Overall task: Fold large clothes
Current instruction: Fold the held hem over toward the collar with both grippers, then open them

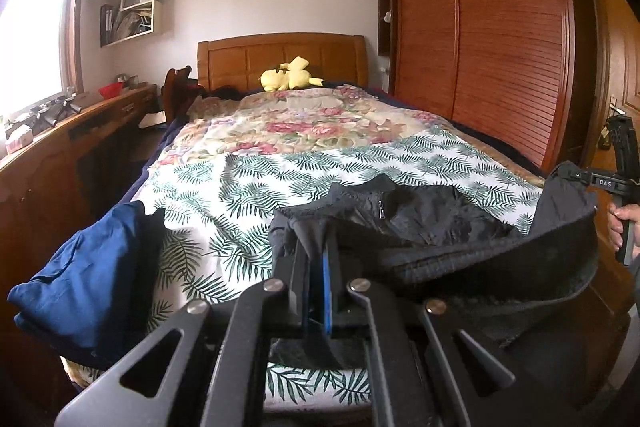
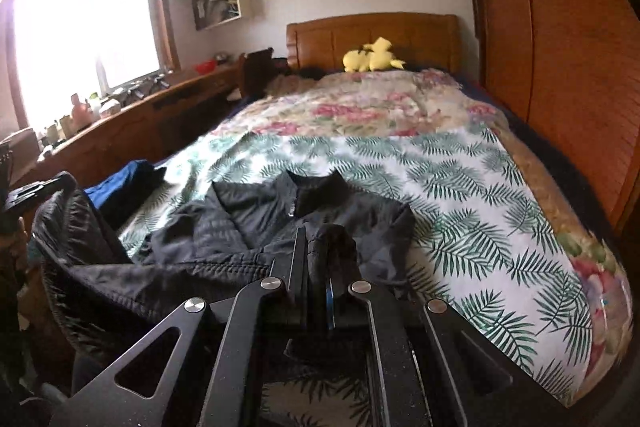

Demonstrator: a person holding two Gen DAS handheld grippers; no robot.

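Observation:
A black zip-up jacket (image 1: pixel 424 219) lies across the near end of the bed, collar and zipper toward the headboard. My left gripper (image 1: pixel 316 251) is shut on a fold of its left edge, lifted off the sheet. The jacket's hem stretches rightward to my right gripper (image 1: pixel 576 173), which a hand holds at the frame's right edge. In the right wrist view my right gripper (image 2: pixel 320 247) is shut on the jacket (image 2: pixel 256 219) at its right corner. The left gripper (image 2: pixel 40 187) shows at the far left, with dark cloth hanging from it.
A blue garment (image 1: pixel 88 275) lies bunched at the bed's left edge. The bed (image 1: pixel 256 179) has a fern-print sheet and a floral blanket (image 1: pixel 304 123). A yellow plush toy (image 1: pixel 288 75) sits by the headboard. A wooden wardrobe (image 1: pixel 480 27) stands right, a cluttered desk (image 1: pixel 60 135) left.

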